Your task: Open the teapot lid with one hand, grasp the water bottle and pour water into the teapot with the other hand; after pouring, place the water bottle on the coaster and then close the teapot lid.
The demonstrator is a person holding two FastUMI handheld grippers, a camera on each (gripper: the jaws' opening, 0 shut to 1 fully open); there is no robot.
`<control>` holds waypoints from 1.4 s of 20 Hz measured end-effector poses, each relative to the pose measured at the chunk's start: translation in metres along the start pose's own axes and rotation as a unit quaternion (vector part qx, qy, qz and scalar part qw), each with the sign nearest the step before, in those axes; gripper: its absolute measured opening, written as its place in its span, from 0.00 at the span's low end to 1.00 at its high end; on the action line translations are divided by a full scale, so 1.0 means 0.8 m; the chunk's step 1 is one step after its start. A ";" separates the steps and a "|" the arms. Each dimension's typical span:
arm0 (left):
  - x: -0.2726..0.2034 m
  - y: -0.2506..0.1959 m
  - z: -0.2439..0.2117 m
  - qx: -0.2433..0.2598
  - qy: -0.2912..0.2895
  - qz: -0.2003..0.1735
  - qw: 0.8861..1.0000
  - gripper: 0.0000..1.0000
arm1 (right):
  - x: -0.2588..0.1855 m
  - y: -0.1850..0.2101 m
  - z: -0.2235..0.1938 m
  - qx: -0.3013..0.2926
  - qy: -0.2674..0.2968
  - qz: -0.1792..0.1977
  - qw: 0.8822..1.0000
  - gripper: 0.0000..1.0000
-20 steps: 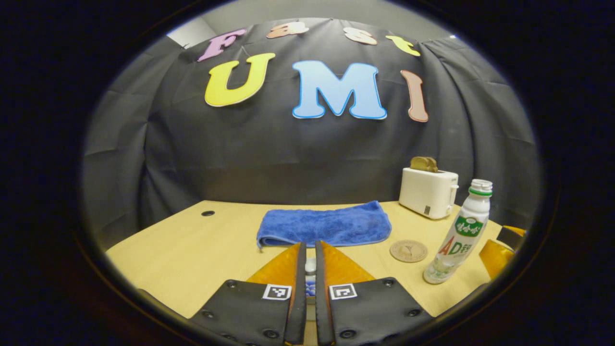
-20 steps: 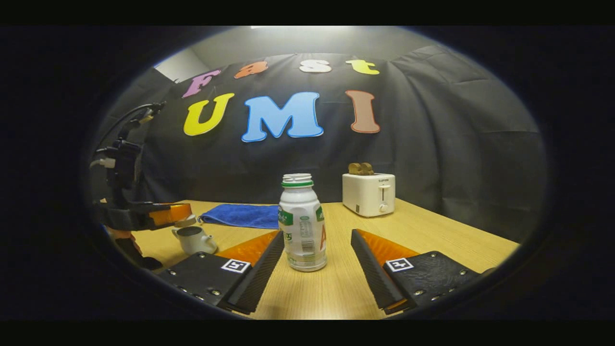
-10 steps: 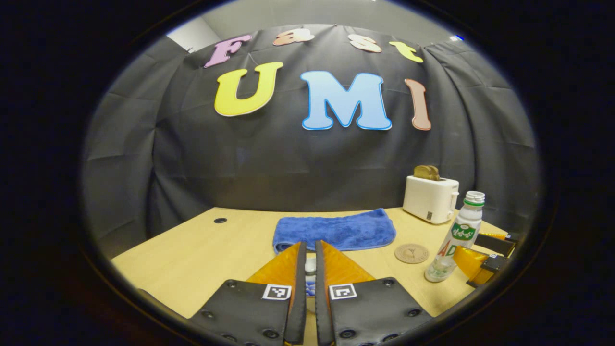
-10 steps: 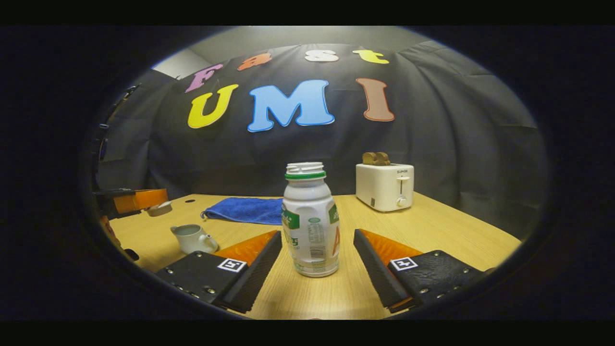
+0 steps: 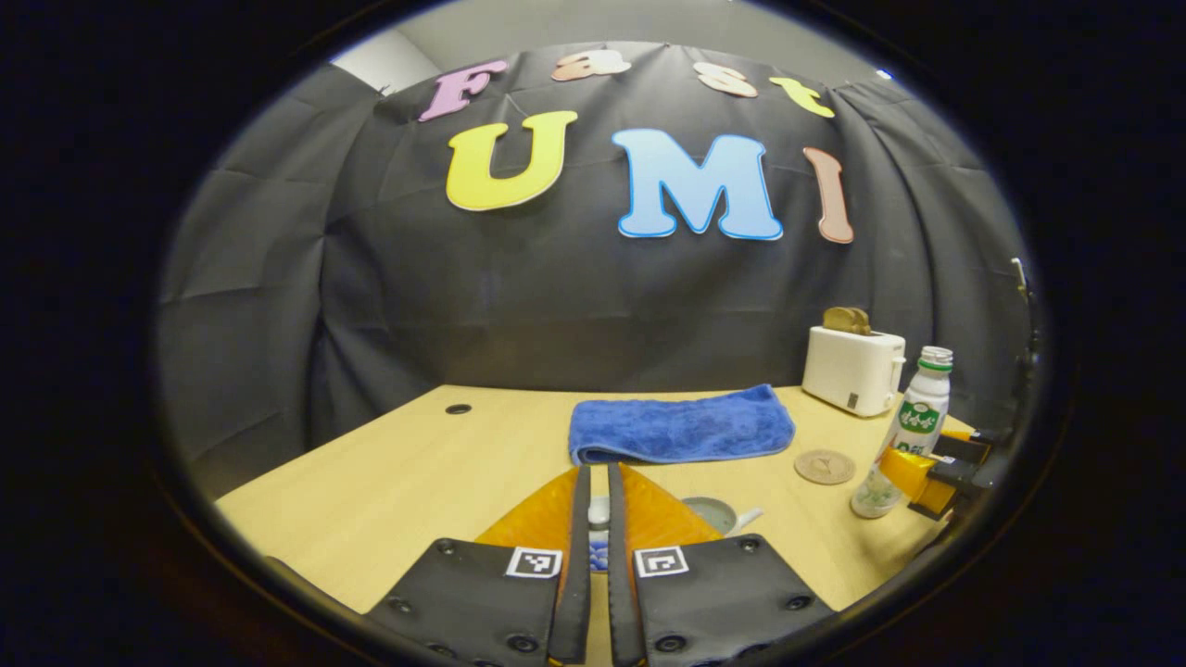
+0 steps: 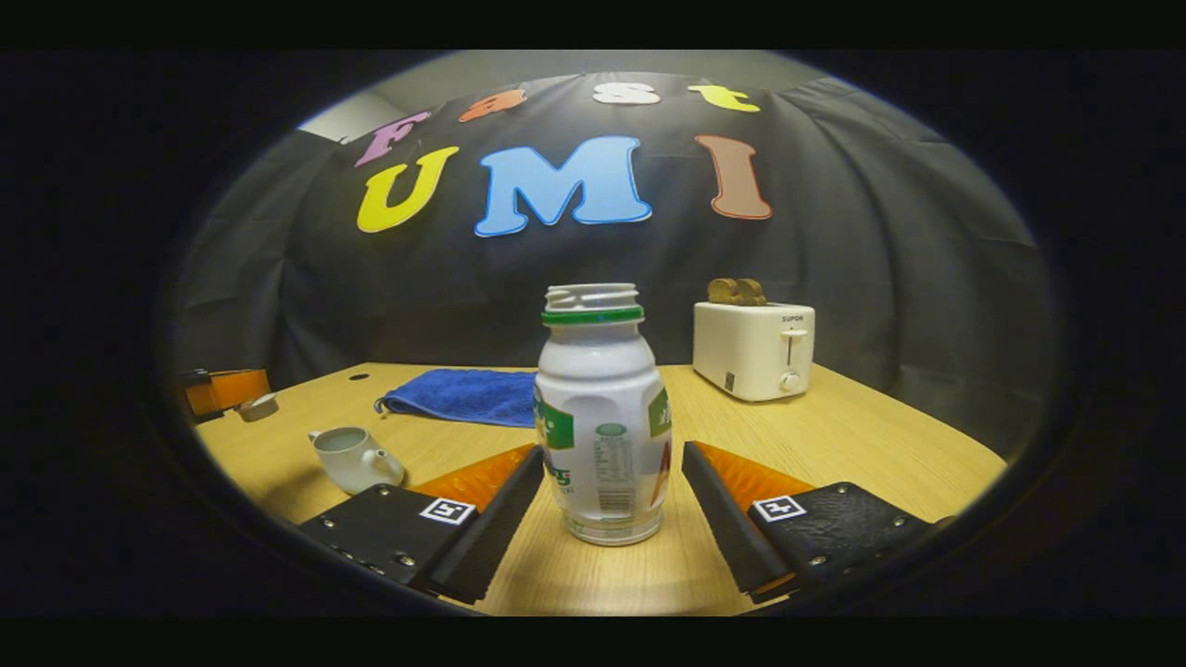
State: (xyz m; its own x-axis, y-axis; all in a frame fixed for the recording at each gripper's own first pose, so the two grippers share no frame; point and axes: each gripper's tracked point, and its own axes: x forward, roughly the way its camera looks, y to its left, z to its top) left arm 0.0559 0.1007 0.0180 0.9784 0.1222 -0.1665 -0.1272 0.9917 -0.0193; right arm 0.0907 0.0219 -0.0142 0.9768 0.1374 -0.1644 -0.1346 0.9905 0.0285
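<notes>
- Right gripper (image 6: 602,505) has advanced; water bottle (image 6: 600,417) stands between its parted jaws, untouched.
- Left gripper (image 5: 593,505) clamps teapot lid (image 5: 599,512); open teapot (image 6: 350,456) at 9 o'clock.

The uncapped white plastic water bottle with a green neck ring (image 6: 600,417) stands upright. At its 9 o'clock sits the small white ceramic teapot (image 6: 350,458), lidless. A round brown coaster (image 5: 824,466) lies flat at the bottle's 9 o'clock in the left gripper view.

Dim overhead light, bowed fisheye edges
</notes>
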 end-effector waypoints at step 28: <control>-0.005 0.067 -0.035 -0.031 0.012 0.022 0.999 0.15 | 0.021 0.080 0.056 -0.484 -0.047 -0.063 0.872 0.81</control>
State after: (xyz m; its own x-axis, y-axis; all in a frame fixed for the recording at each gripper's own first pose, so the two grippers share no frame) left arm 0.0410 0.1523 -0.0097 0.9675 0.1638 -0.1928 -0.1807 0.9808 -0.0730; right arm 0.1060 0.0874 0.0294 0.9971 0.0722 -0.0233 -0.0590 0.5448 -0.8365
